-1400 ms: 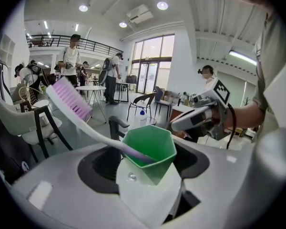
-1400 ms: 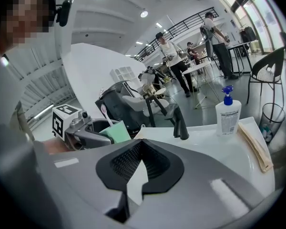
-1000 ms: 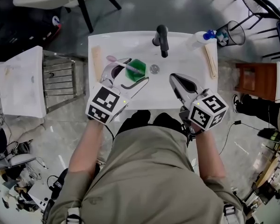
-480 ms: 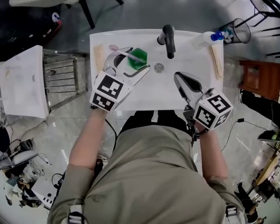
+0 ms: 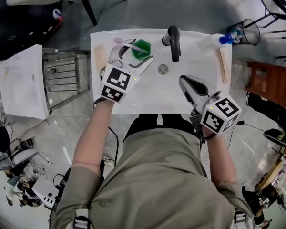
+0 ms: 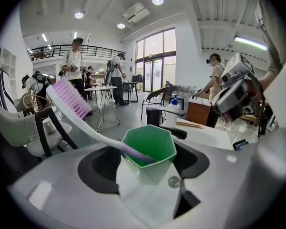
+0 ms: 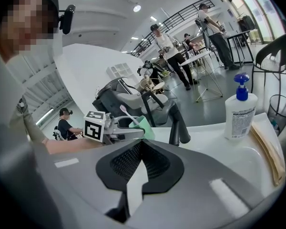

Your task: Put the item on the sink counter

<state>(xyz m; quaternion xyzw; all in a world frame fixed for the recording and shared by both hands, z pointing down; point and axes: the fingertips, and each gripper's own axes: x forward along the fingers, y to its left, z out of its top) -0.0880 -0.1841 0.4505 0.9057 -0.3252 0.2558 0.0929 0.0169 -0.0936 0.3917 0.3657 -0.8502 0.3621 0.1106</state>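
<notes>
A green hexagonal cup (image 5: 142, 47) with a pink toothbrush (image 5: 125, 43) standing in it is held over the back left of the white sink (image 5: 148, 94). My left gripper (image 5: 138, 52) is shut on the cup. In the left gripper view the cup (image 6: 150, 151) sits between the jaws and the toothbrush (image 6: 74, 101) leans out to the left. My right gripper (image 5: 190, 86) hovers over the sink's right side, shut and empty. The right gripper view shows its jaws (image 7: 135, 178) together, with the cup (image 7: 144, 125) far off to the left.
A black faucet (image 5: 173, 40) stands at the back middle, with the drain (image 5: 163, 69) in front of it. A soap bottle with a blue pump (image 5: 213, 41) stands at the back right. Wooden strips lie on the left rim (image 5: 100, 57) and the right rim (image 5: 224, 64). A metal rack (image 5: 62, 75) stands left of the sink.
My left gripper has carried the cup and toothbrush away from me, toward the sink's back left rim. The right gripper has stayed about where it was.
</notes>
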